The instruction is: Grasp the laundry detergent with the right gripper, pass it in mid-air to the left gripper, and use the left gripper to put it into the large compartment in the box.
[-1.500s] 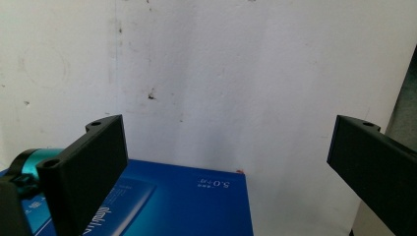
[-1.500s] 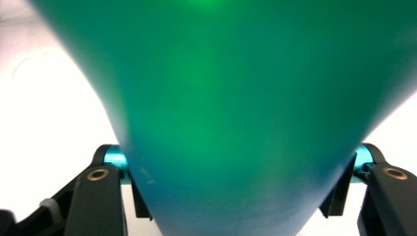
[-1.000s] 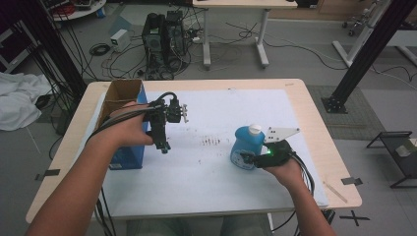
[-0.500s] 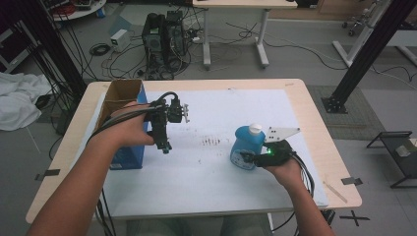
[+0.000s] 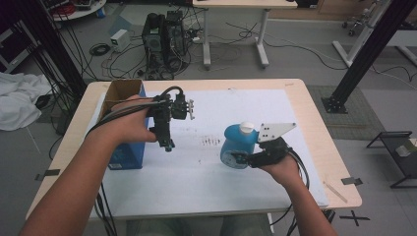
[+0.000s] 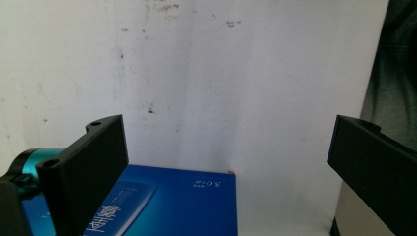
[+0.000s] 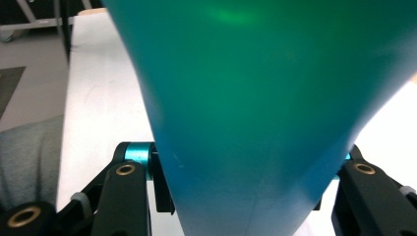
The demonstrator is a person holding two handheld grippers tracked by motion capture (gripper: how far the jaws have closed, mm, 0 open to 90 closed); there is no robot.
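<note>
Compared with a moment ago, the right gripper [image 5: 241, 158] has closed its jaws on the round blue plastic bottle with a white cap [image 5: 237, 143], right of the frame centre, and seems to begin lifting it. At the left, the left gripper [image 5: 167, 142] hangs wide open and empty beside the blue cardboard box [image 5: 129, 152], so the bottle probably goes there.

The bottle [image 5: 238, 146] looked like smooth, faintly glossy blue plastic with a white plastic cap [image 5: 247, 127]. At nine o'clock of it stood a box [image 5: 129, 121], brown matt cardboard inside, glossy blue print outside. The table [image 5: 319, 129] had pale wood edges under a matt, speckled white sheet [image 5: 236, 108]. Both grippers' jaws looked matt black plastic.
</note>
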